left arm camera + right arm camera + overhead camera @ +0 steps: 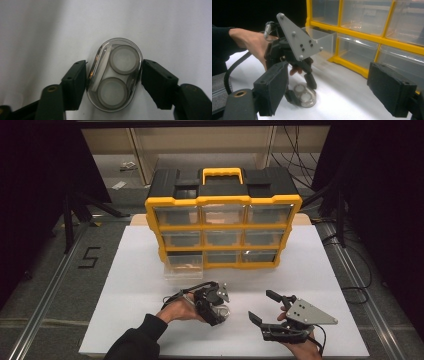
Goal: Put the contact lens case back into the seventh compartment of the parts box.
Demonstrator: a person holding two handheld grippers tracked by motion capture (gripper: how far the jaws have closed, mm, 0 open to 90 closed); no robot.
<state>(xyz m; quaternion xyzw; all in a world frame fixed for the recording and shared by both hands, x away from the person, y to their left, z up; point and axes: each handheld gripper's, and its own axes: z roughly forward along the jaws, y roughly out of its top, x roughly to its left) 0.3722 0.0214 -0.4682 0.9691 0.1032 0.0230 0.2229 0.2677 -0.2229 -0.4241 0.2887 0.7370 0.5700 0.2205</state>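
A white tabletop [320,270] is seen carrying a yellow-and-black drawer cabinet [223,227] at its far side, with nine clear drawers in three rows and a yellow handle on top. The bottom-left drawer [184,266] is pulled out toward the person; the others are pushed in. Near the front edge, left of centre, the left gripper [218,307] is held pointing down over a small clear oval case [114,74], which lies flat on the tabletop well apart from the cabinet. In the left gripper view, two round grey-rimmed cups are seen side by side inside the case, one nearer the gripper and one farther, so that its long axis runs away from the gripper body and slightly to the right, crosswise to the line between the jaws. The short sides of the case are flanked by the two black jaws, which stand at or just off its wall; whether the pads press on it cannot be told. The right gripper [264,306] is held just beside the left one, to its right, with its jaws wide apart and nothing between them.
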